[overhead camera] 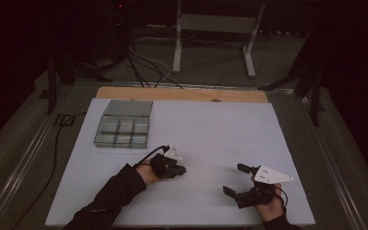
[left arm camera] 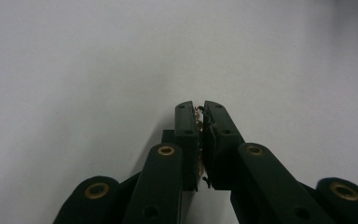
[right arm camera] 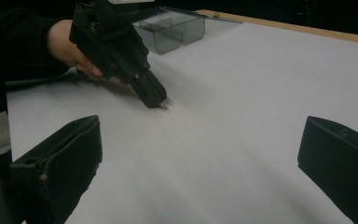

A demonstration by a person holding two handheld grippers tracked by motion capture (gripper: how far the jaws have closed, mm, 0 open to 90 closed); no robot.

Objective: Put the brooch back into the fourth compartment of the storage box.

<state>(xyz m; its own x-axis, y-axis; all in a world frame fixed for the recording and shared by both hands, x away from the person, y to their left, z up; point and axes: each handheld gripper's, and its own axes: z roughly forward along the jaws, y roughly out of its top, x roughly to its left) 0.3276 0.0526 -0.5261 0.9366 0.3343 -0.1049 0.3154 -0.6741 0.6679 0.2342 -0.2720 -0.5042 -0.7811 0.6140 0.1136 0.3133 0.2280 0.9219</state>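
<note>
My left gripper [overhead camera: 179,170] points down at the white board [overhead camera: 220,129], left of centre and towards the near side. Its jaws [left arm camera: 200,109] are shut on a tiny copper-coloured piece [left arm camera: 198,112] pinched at their tips. In the right gripper view that piece [right arm camera: 162,106] pokes out below the left gripper [right arm camera: 156,100], just at the board's surface. My right gripper [overhead camera: 235,178] rests near the front right of the board. It stands wide open [right arm camera: 200,130] with nothing between its fingers.
A clear grey compartment box [overhead camera: 123,124] with its lid laid open sits at the board's far left corner [right arm camera: 172,28]. A wooden table edge [overhead camera: 182,93] runs behind the board. Cables and a metal stand [overhead camera: 215,38] lie on the floor beyond.
</note>
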